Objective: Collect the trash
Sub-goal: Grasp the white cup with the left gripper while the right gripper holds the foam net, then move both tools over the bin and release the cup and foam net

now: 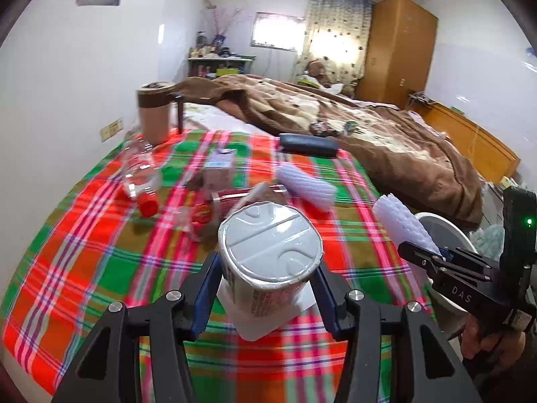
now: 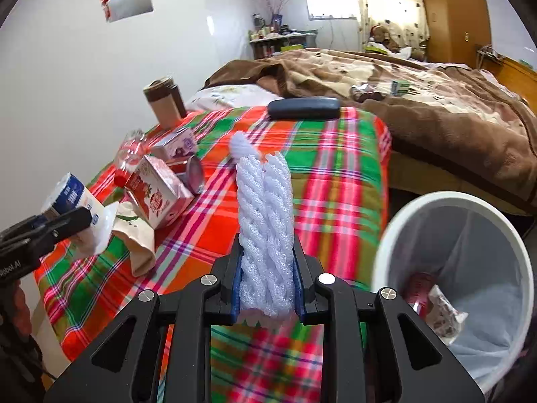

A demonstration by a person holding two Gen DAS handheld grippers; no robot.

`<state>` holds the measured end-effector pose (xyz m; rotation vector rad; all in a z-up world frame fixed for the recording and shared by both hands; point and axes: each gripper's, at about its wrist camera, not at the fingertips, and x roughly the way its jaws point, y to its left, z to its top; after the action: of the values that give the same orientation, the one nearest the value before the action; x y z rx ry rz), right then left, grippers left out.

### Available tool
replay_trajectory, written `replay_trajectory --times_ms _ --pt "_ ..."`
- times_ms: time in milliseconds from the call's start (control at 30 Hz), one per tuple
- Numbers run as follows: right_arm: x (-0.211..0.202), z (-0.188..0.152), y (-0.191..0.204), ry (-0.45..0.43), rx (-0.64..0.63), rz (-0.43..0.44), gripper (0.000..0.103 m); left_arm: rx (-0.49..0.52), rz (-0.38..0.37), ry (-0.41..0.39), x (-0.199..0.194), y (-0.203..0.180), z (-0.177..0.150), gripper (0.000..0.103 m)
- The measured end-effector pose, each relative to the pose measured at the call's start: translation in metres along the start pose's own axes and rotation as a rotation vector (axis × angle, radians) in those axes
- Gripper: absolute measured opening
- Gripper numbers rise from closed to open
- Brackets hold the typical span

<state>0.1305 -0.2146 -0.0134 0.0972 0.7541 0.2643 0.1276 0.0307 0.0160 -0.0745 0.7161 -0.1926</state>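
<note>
We find the right claw [image 2: 266,282] clamped on the foam sleeve [image 2: 265,221], the bin [image 2: 382,255] just to its right, nearer than the left claw [image 1: 265,288] gripping the cup [image 1: 268,252].

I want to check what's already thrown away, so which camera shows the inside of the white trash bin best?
The right wrist view: the white trash bin faces the lens, open mouth showing its liner and some trash at the bottom. The left wrist view shows only part of its rim behind the right gripper.
</note>
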Motion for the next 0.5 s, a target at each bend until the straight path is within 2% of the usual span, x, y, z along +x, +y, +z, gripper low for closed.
replay_trajectory --times_ms 500 --pt "-0.038 -0.011 -0.063 -0.046 0.123 -0.123 0.025 0.142 -0.142 0.015 0.016 -0.101 0.006 0.053"
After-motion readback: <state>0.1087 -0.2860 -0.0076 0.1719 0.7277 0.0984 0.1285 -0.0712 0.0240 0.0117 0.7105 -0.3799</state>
